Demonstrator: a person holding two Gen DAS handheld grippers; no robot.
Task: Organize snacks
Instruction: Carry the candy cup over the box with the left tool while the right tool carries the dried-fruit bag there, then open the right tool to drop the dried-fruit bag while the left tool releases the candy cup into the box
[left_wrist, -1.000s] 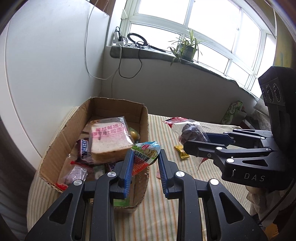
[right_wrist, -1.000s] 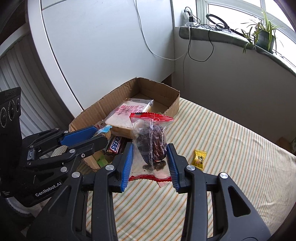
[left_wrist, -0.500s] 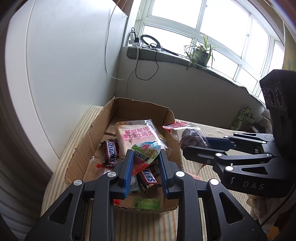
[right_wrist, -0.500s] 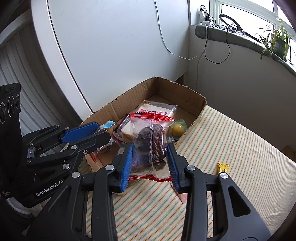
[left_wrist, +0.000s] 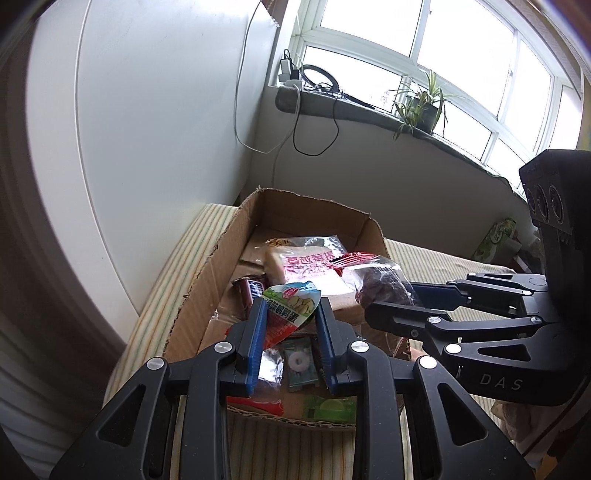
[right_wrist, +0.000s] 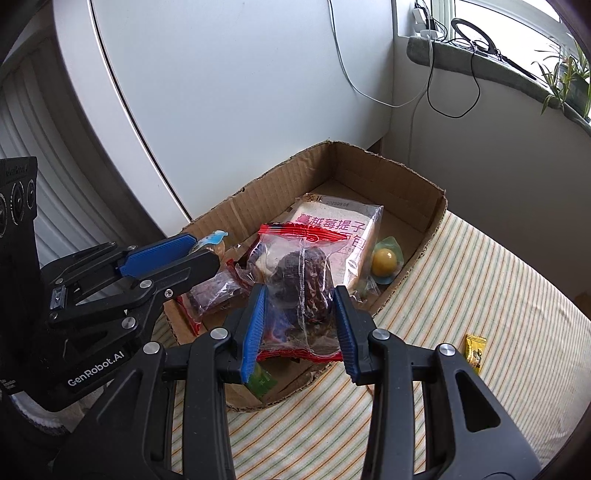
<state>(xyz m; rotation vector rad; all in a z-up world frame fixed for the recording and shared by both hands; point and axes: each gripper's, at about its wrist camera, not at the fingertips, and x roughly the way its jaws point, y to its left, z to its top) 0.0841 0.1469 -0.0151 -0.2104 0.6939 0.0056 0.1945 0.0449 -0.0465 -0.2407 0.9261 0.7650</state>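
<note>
My left gripper (left_wrist: 290, 306) is shut on a small green-and-red snack packet (left_wrist: 286, 314) and holds it above the near end of an open cardboard box (left_wrist: 207, 273). My right gripper (right_wrist: 300, 295) is shut on a clear red-edged bag with a dark pastry (right_wrist: 301, 280), held above the box (right_wrist: 388, 173). The box holds a wrapped bread slice (right_wrist: 341, 225), chocolate bars (left_wrist: 253, 290), a yellow jelly cup (right_wrist: 384, 260) and other packets. Each gripper shows in the other's view: the right one (left_wrist: 391, 299) and the left one (right_wrist: 201, 247).
The box sits on a striped cloth (right_wrist: 480, 295) beside a white wall panel (right_wrist: 221, 92). A small yellow candy packet (right_wrist: 474, 352) lies on the cloth to the right. A windowsill with cables and a potted plant (left_wrist: 424, 107) runs behind. A green packet (left_wrist: 495, 240) lies far right.
Both grippers have moved left from above the cloth to above the box, still holding their packets. The yellow candy packet stays behind on the cloth.
</note>
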